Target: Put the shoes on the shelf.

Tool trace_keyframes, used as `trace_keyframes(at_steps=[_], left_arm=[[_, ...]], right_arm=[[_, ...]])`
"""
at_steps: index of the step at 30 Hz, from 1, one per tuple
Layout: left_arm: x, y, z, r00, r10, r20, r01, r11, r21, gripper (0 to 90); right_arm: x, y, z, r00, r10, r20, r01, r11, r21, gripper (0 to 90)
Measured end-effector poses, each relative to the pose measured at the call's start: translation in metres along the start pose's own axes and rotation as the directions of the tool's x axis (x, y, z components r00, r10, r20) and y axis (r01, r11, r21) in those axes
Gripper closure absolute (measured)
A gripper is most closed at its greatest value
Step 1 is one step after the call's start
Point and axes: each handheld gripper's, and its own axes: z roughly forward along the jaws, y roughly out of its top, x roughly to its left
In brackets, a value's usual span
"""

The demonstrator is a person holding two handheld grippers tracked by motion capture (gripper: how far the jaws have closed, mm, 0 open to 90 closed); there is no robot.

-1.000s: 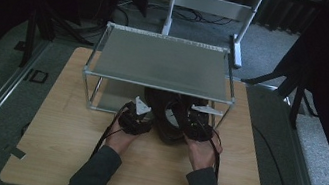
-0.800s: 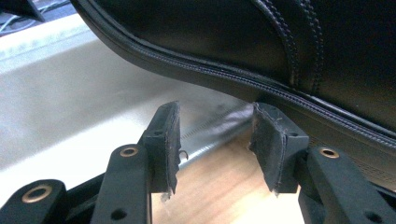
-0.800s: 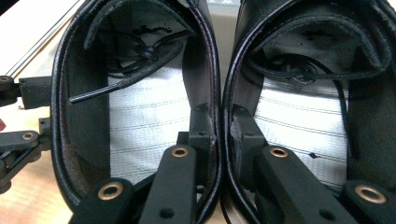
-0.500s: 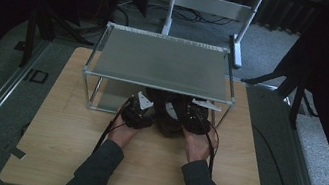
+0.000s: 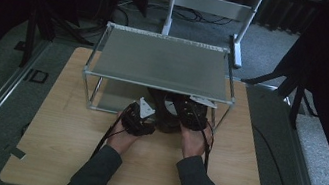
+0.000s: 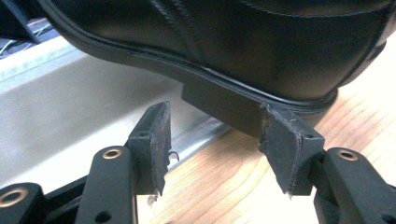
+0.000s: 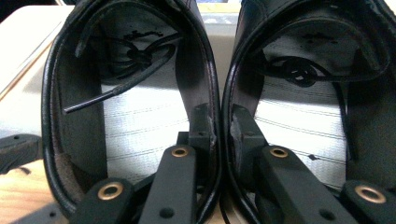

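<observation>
A pair of black leather shoes [image 5: 167,114] sits at the front of a metal rack's lower shelf [image 5: 110,97], under its top shelf [image 5: 162,64]. In the right gripper view the left shoe [image 7: 126,116] and right shoe [image 7: 303,116] stand side by side with their openings facing me. My right gripper [image 7: 222,126] is shut on their two adjoining inner walls, one jaw inside each shoe. My left gripper [image 6: 215,135] is open, and a shoe's heel block [image 6: 224,105] lies just beyond its tips. From above, the left gripper [image 5: 140,116] is beside the shoes and the right gripper [image 5: 192,112] on them.
The rack stands on a wooden table [image 5: 65,157], its front posts [image 5: 86,89] on either side of my hands. The shelf's metal front edge [image 6: 201,133] runs under the raised shoe sole. A white frame [image 5: 212,4] stands on the floor behind the table.
Both hands have moved forward toward the rack, and the shoes have gone farther in under the top shelf.
</observation>
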Motion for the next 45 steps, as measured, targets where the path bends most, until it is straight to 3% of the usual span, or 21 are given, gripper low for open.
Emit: trace_keyframes(at_steps=[8, 12, 15, 18, 22, 27, 32, 34, 36, 38, 45], left_arm=[[-0.004, -0.003, 0.012, 0.9991, 0.041, 0.0, -0.041, 0.9991, 0.002, 43.1], [0.005, -0.005, 0.016, 0.9998, 0.007, -0.02, -0.007, 1.0, 0.004, 46.0], [0.016, -0.006, 0.024, 0.996, -0.049, -0.075, 0.049, 0.9988, -0.003, 51.3], [0.023, -0.007, 0.029, 0.9924, -0.067, -0.104, 0.067, 0.9978, -0.002, 57.4], [0.034, -0.006, 0.04, 0.976, -0.096, -0.196, 0.094, 0.9954, -0.018, 63.8], [0.033, -0.002, 0.043, 0.9615, -0.106, -0.254, 0.091, 0.9935, -0.069, 69.7], [0.026, 0.003, 0.042, 0.9574, -0.108, -0.268, 0.077, 0.9891, -0.126, 72.1], [0.024, 0.005, 0.043, 0.9588, -0.109, -0.262, 0.075, 0.9877, -0.137, 72.7], [0.021, 0.008, 0.046, 0.9608, -0.107, -0.256, 0.075, 0.9884, -0.132, 74.1], [0.019, 0.01, 0.049, 0.9572, -0.105, -0.27, 0.073, 0.9892, -0.127, 77.4], [0.014, 0.013, 0.06, 0.9562, -0.098, -0.276, 0.065, 0.9899, -0.126, 81.6]], right_arm=[[0.003, -0.005, 0.013, 0.9994, 0.01, 0.033, -0.009, 0.999, -0.031, 81.3], [0.004, -0.006, 0.014, 0.9991, 0.006, 0.041, -0.004, 0.999, -0.04, 81.3], [0.005, -0.006, 0.014, 0.9991, 0.002, 0.042, 0.0, 0.999, -0.042, 81.2], [0.005, -0.006, 0.013, 0.9991, 0.001, 0.043, 0.0, 0.999, -0.043, 81.2], [0.006, -0.005, 0.014, 0.9989, 0.001, 0.046, 0.001, 0.999, -0.043, 81.2], [0.006, -0.006, 0.013, 0.9986, 0.003, 0.054, -0.001, 0.999, -0.037, 81.1], [0.006, -0.005, 0.012, 0.9985, 0.001, 0.055, 0.001, 0.999, -0.038, 81.1], [0.006, -0.005, 0.012, 0.9983, -0.004, 0.058, 0.006, 0.999, -0.039, 81.1], [0.007, -0.006, 0.011, 0.9981, -0.008, 0.061, 0.01, 0.999, -0.039, 81.0], [0.008, -0.006, 0.011, 0.9983, -0.009, 0.058, 0.011, 0.999, -0.039, 81.0], [0.006, -0.006, 0.015, 0.9978, -0.01, 0.066, 0.013, 0.999, -0.042, 80.9]])
